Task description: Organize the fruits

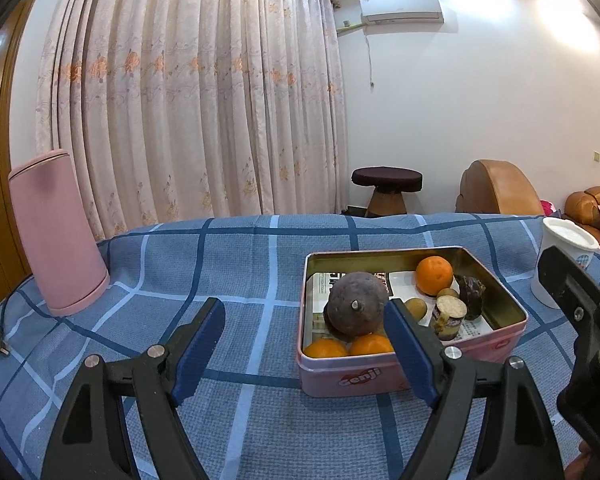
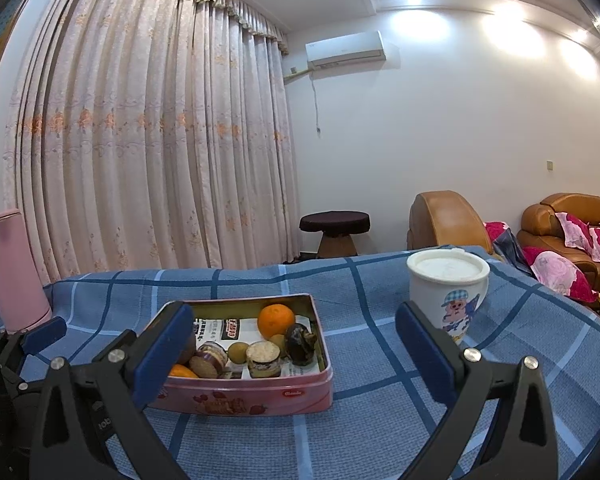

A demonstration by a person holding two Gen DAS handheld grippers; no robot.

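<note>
my left gripper (image 1: 306,350): fingers spread, empty, just before the tin (image 1: 512,322) | my right gripper (image 2: 296,354): spread, empty, beside tin | mug (image 2: 446,294) right of tin

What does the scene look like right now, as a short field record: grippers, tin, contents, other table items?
left gripper: open, empty, short of the tin
right gripper: open, empty
tin: pink, lid off, on the blue checked cloth
oranges: one at the far side, two at the near wall
large purple fruit: inside the tin, stem facing the left camera
mug: white, lidded, right of the tin
pink container: far left
</note>
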